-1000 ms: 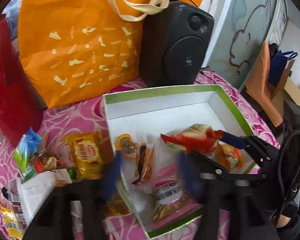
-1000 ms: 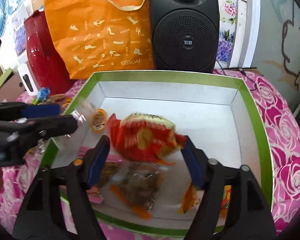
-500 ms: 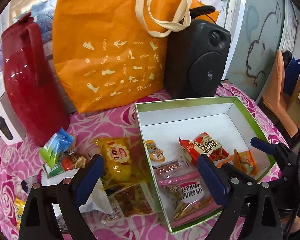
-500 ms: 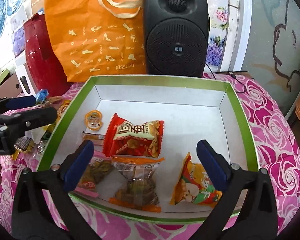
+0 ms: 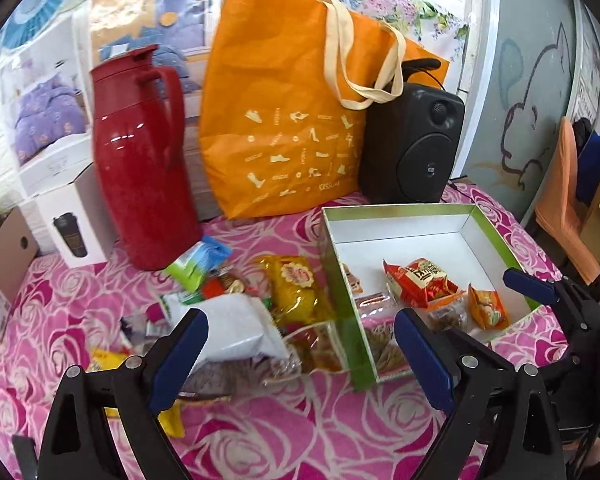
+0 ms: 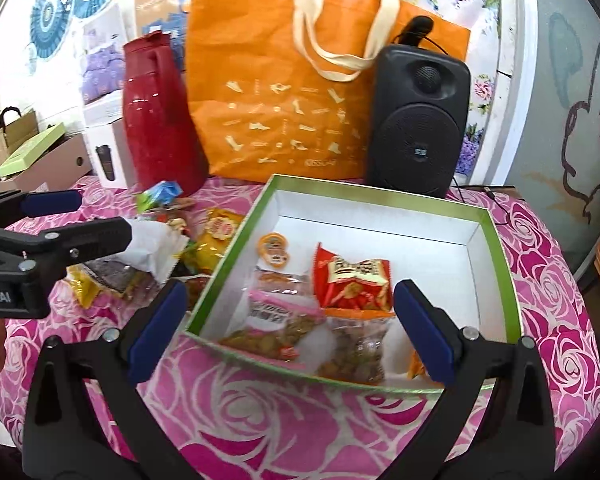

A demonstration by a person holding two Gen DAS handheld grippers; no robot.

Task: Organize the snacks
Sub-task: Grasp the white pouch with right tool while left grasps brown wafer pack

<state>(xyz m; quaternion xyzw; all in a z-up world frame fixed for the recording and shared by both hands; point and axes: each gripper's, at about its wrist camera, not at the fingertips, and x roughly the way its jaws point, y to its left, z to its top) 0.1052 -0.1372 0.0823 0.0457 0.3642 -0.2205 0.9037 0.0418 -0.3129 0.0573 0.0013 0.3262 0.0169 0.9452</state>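
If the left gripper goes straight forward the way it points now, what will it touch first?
Probably the white packet in the loose snack pile: it lies just ahead of the open left gripper, beside the yellow packet. The green-rimmed box sits slightly right of that line. Depth is uncertain.

This looks like a lived-in room of a home, perhaps a small household shop corner; which of the two cannot be told. A table wears a pink rose-patterned cloth (image 6: pixel 280 420). At its back stand a red thermos jug (image 5: pixel 140 160), an orange shopping bag (image 5: pixel 292 120) printed with shoes, and a black speaker (image 6: pixel 418 120). Bedding pictures (image 5: pixel 48 108) and paper fans (image 6: pixel 76 8) cover the wall, and a boxed cup (image 5: pixel 72 220) sits alongside.
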